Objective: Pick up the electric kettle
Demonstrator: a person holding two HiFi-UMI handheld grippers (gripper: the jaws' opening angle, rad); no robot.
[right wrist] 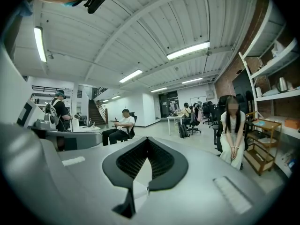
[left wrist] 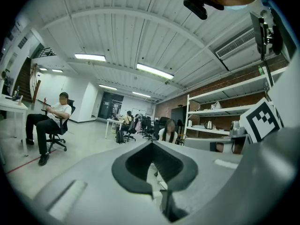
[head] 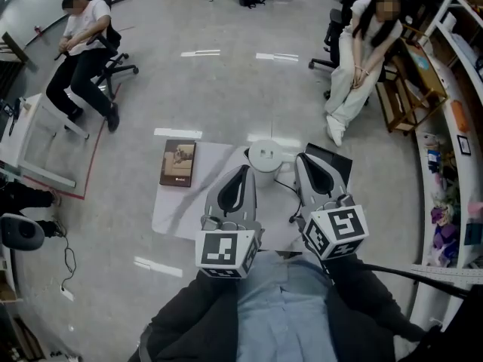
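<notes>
Left claw (head: 242, 170), right claw (head: 301, 159): closed, empty

The person wears a light blue buttoned shirt (head: 283, 308) under a dark jacket (head: 189, 323) with black sleeves. The left gripper (head: 244, 170) and right gripper (head: 301, 157) look alike. Each is a smooth grey shell, rounded and narrowing toward the far end, with a black-rimmed teardrop hollow. Inside the hollow are ribbed black fingers (right wrist: 129, 161). At the near end of each sits a white cube (head: 226, 251) printed with black square markers. A small black camera (left wrist: 196, 7) is worn on the head.
</notes>
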